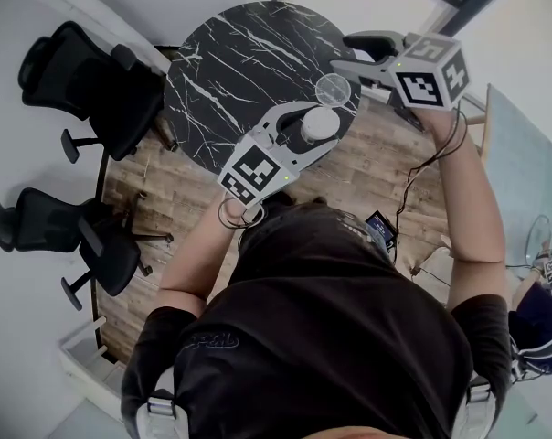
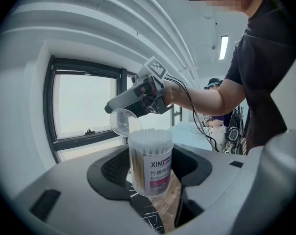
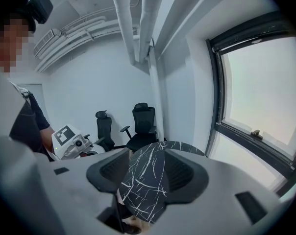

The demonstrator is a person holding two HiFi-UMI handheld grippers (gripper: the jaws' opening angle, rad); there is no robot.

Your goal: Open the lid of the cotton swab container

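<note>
Container (image 2: 149,155) stands upright, clamped inside left hand-held gripper (image 2: 152,173).

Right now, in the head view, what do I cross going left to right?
black office chairs → left marker cube → cotton swab container → right marker cube

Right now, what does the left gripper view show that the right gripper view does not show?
Only the left gripper view shows the container, gripped between its own jaws, the clear lid tilted beside the container's open top, and the right hand-held gripper close to that lid. Only the right gripper view shows two chairs and the left hand-held gripper; between its own open jaws I see only table. Both show the marble table, a window and the person's arm.
</note>
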